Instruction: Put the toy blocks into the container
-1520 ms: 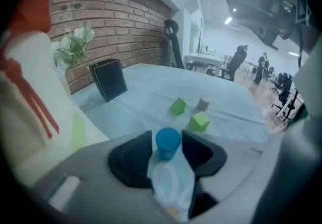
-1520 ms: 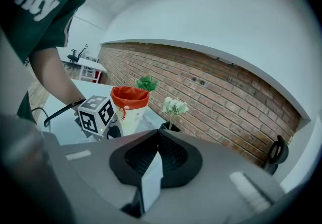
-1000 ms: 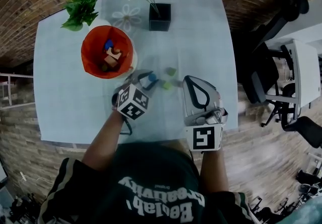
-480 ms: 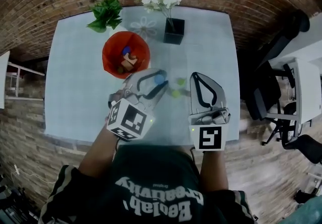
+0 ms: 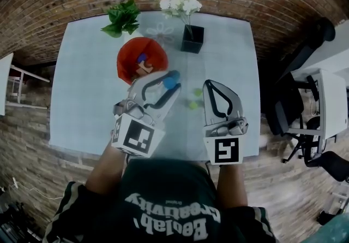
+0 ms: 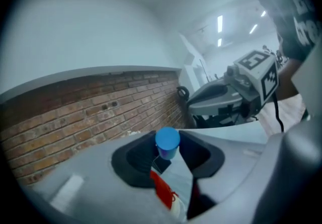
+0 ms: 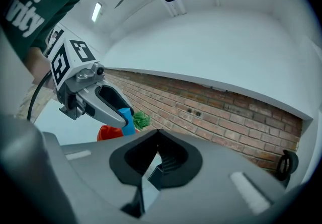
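Note:
My left gripper (image 5: 170, 81) is shut on a blue cylinder block (image 5: 172, 78), held in the air just right of the red container (image 5: 131, 61). Its own view shows the blue cylinder (image 6: 167, 142) pinched between the jaws, with the red container (image 6: 162, 190) below. Several blocks lie inside the container. Two green blocks (image 5: 197, 92) (image 5: 192, 105) rest on the white table (image 5: 82, 83) between the grippers. My right gripper (image 5: 208, 84) is shut and empty, raised to the right of them. From the right gripper view I see the left gripper (image 7: 95, 102) carrying the blue block (image 7: 127, 121).
A black vase with white flowers (image 5: 191, 39) stands behind the container at the back. A green plant (image 5: 122, 18) sits at the back left. Office chairs (image 5: 305, 34) stand off the table's right edge.
The left gripper has lifted the blue cylinder off the table and carried it up towards the red container. The right gripper has risen a little.

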Tool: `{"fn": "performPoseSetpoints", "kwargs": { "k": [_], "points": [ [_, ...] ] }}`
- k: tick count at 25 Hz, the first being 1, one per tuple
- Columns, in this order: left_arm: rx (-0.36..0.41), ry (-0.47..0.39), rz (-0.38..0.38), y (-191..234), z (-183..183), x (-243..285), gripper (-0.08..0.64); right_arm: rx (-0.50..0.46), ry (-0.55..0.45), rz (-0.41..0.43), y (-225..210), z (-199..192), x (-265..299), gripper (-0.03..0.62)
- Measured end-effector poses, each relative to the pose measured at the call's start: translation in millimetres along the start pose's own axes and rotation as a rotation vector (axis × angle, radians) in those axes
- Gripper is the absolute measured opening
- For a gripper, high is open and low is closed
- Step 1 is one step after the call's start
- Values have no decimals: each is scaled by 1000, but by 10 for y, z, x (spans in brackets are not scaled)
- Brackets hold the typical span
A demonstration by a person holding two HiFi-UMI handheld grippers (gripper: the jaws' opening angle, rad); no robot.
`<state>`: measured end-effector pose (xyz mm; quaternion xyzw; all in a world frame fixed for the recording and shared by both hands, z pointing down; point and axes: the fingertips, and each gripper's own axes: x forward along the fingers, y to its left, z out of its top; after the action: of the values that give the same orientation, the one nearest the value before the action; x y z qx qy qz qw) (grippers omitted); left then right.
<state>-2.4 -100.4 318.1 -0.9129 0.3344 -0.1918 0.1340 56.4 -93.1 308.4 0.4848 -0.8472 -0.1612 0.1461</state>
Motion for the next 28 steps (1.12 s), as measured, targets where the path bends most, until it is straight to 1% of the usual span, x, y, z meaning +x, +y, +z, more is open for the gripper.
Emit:
{"fn": "performPoseSetpoints", "kwargs": {
  "k": [3,7,11,14,20,23,24,25,26,28],
  "points": [
    [-7,38,37,151,-165,-22,141,-7,16,18,58,-22,42,8],
    [-31,108,99,431,-485,-142,141,-6,30,39,158,-40,148,8],
    [-64,164,153,659,-762,-259,141,-13,17,62,259,3,276,8],
    [-70,169,161,710,-803,-290,141,-6,3,73,326,45,339,8],
    [-68,175,155,723,-864,-274,143,-11,12,74,336,40,389,8],
    [-73,179,176,752,-905,-273,144,-22,16,81,353,28,394,8],
    [-84,181,177,757,-918,-269,173,-26,21,84,361,20,392,8],
    [-97,181,168,751,-926,-261,244,-31,25,88,367,16,390,8],
    [-107,181,156,740,-931,-253,274,-35,27,90,372,14,390,8],
    [-104,185,143,721,-951,-245,276,-35,31,92,382,2,395,8]
  ]
}}
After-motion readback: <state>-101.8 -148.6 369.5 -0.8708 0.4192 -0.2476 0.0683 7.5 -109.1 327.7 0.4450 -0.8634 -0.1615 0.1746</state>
